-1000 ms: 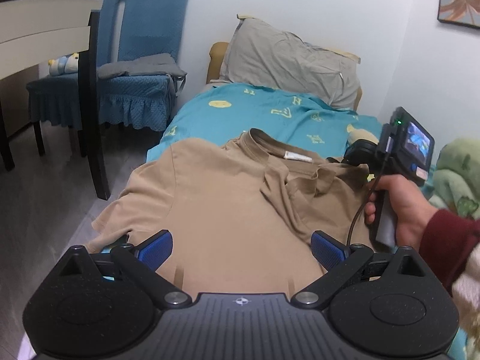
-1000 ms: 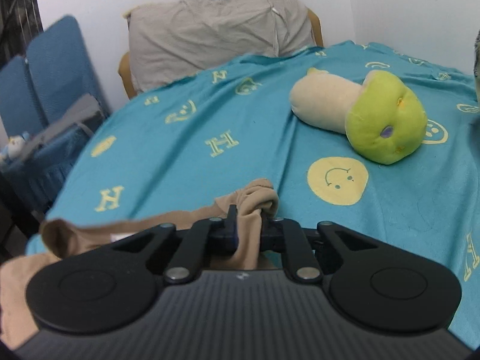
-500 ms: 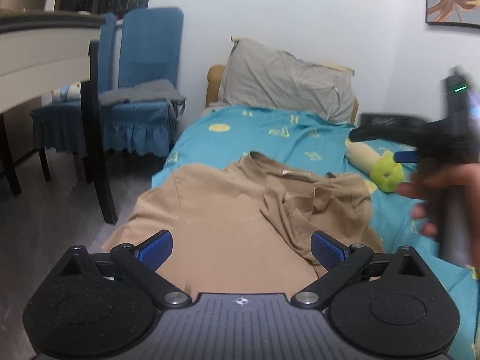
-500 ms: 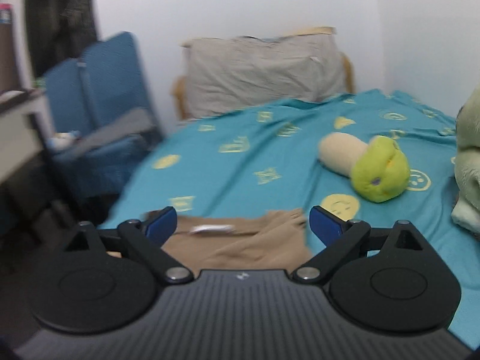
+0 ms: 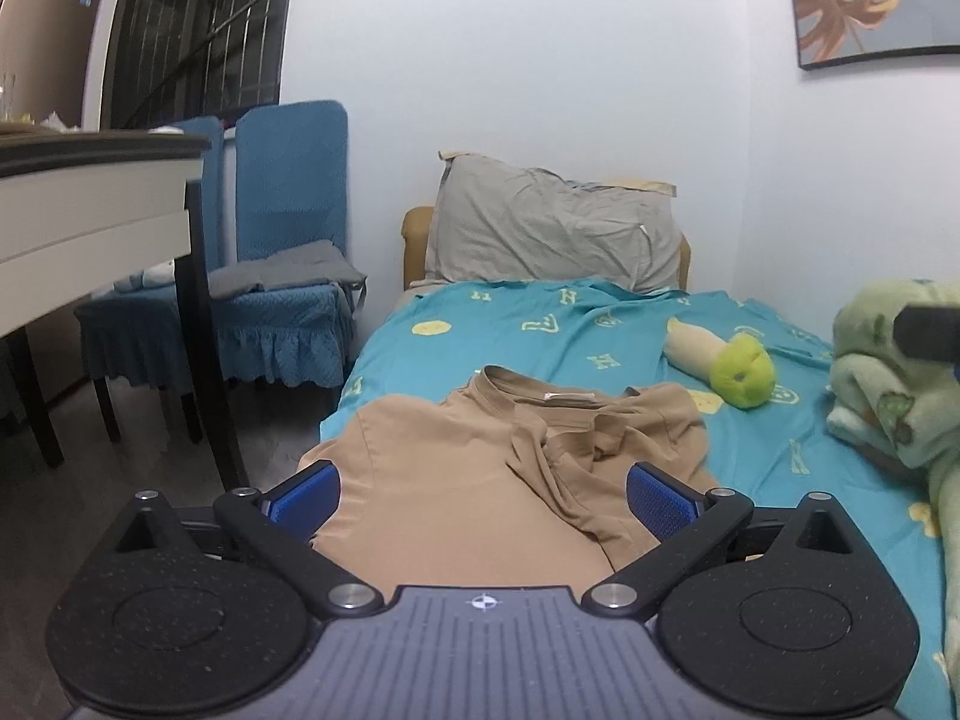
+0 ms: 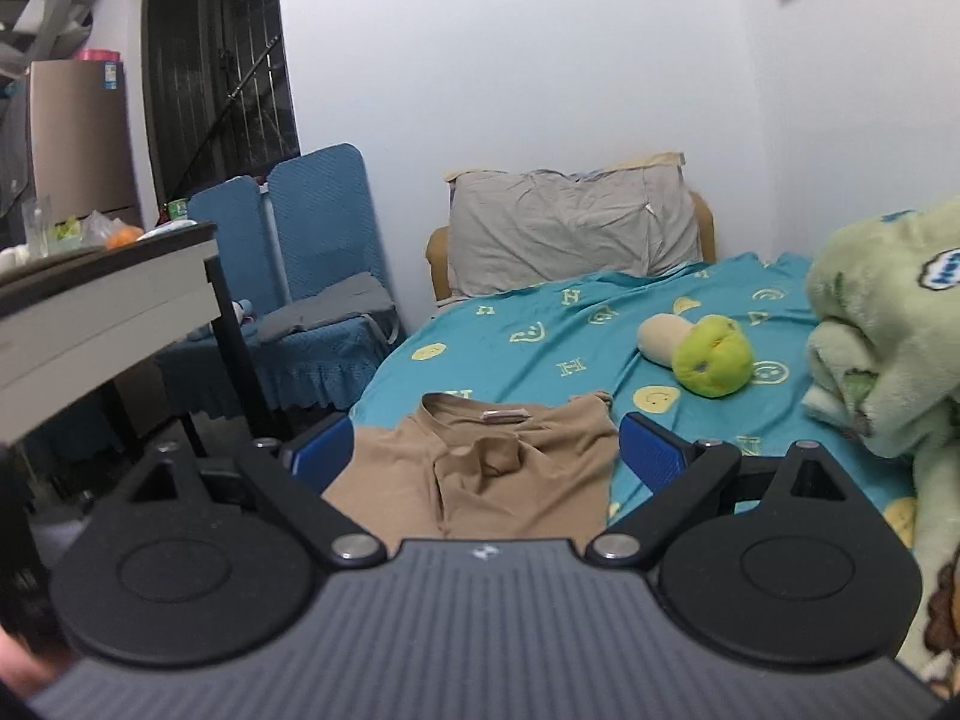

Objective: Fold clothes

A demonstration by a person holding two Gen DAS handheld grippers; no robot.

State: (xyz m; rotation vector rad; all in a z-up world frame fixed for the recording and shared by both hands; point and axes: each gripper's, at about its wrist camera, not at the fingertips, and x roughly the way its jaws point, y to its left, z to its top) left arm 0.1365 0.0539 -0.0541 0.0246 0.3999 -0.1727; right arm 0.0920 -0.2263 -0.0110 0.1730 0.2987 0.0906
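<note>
Left gripper (image 5: 483, 495) and right gripper (image 6: 485, 455) spread apart above the tan shirt (image 5: 480, 480); nothing held.

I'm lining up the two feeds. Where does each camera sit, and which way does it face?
Left wrist: behind the open left gripper, facing up the bed over the tan shirt.
Right wrist: behind the open right gripper, facing the same way.
Both show the shirt, pillow, green plush toy and blue chairs.
</note>
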